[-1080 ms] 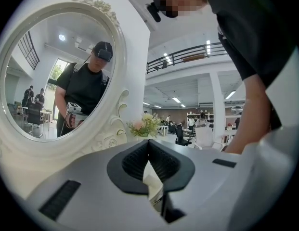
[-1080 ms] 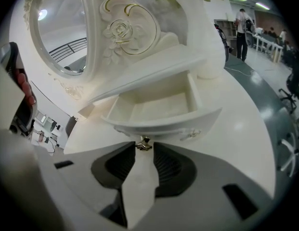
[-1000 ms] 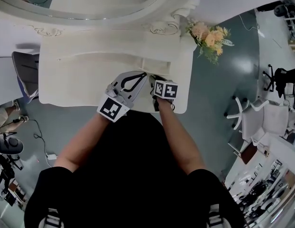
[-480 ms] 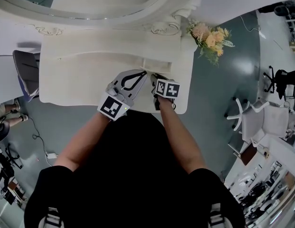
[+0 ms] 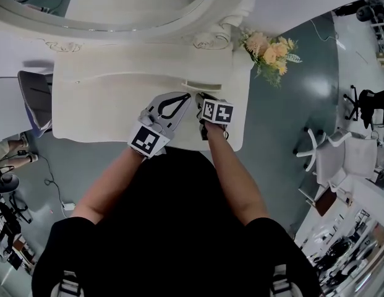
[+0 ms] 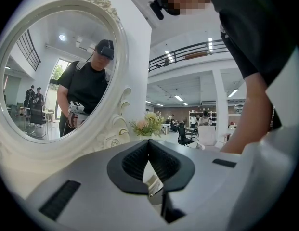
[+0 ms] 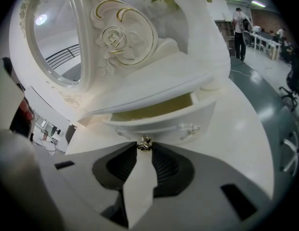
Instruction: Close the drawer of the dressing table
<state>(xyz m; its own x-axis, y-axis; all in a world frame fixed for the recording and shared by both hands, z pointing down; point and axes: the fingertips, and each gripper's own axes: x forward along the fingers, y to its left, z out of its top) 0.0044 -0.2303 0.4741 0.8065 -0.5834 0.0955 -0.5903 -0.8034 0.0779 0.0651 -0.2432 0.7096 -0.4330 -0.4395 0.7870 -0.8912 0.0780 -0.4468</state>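
The small cream drawer [image 7: 163, 121] of the white dressing table [image 5: 99, 101] stands a little way out under the shelf at the mirror's foot; in the head view the drawer [image 5: 201, 84] shows as a narrow strip. My right gripper [image 7: 145, 146] points down at the drawer front, and its jaws have just been closing with the small metal knob [image 7: 145, 142] between them; both pads now press on it. In the head view the right gripper [image 5: 203, 101] sits just before the drawer. My left gripper [image 5: 184, 96] rests beside it, level, shut and holding nothing [image 6: 149, 141].
An oval mirror [image 5: 111, 2] with a carved frame rises behind the table top. A white vase of peach flowers [image 5: 269, 47] stands at the back right corner, close beside the drawer. Office chairs [image 5: 328, 153] stand on the grey floor to the right.
The drawer has slid further in under the shelf, showing less of its inside. My right gripper has moved toward the mirror with it. The left gripper has stayed put.
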